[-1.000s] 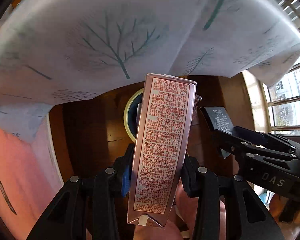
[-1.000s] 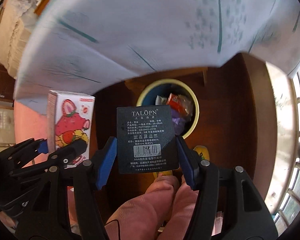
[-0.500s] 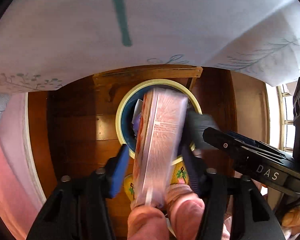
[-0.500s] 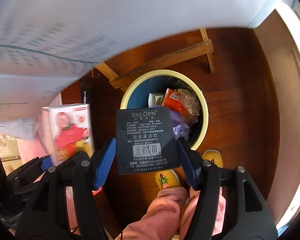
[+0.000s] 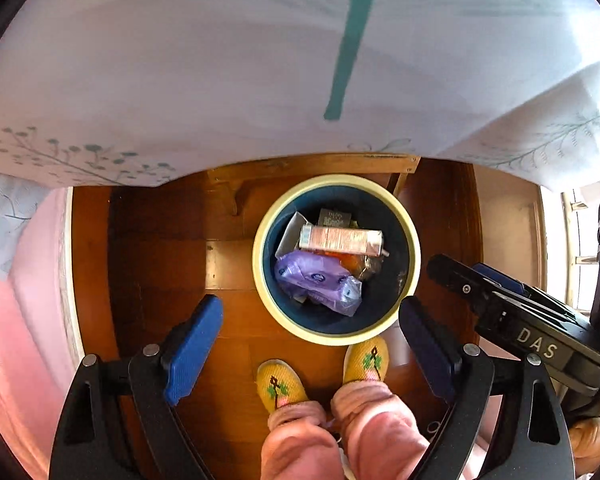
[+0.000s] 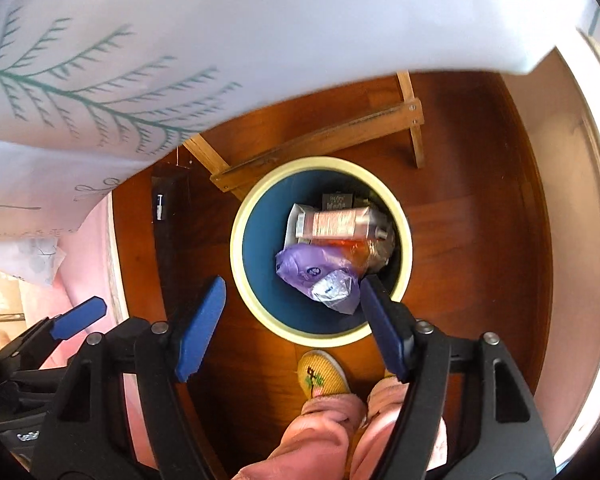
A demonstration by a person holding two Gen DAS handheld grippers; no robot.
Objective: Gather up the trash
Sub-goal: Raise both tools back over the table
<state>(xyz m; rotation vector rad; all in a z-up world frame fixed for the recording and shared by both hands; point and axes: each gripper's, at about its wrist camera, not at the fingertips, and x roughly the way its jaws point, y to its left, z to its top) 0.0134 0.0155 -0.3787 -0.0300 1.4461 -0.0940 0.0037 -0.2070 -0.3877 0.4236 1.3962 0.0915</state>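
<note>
Left wrist view: your left gripper (image 5: 306, 344) hangs over the bin (image 5: 260, 236), jaws opening, nothing between them. The pink carton (image 5: 340, 240) lies flat on top of the purple wrapper (image 5: 318, 282) inside the bin, well below the blue pads (image 5: 192, 350); piled high, it could slide off if you knock the rim. Right wrist view: your right gripper (image 6: 290, 326) is likewise empty with jaws opening, and the dark card (image 6: 339, 200) stands at the bin's far wall. The overhanging tablecloth (image 6: 260, 32) could snag on lifting.
</note>
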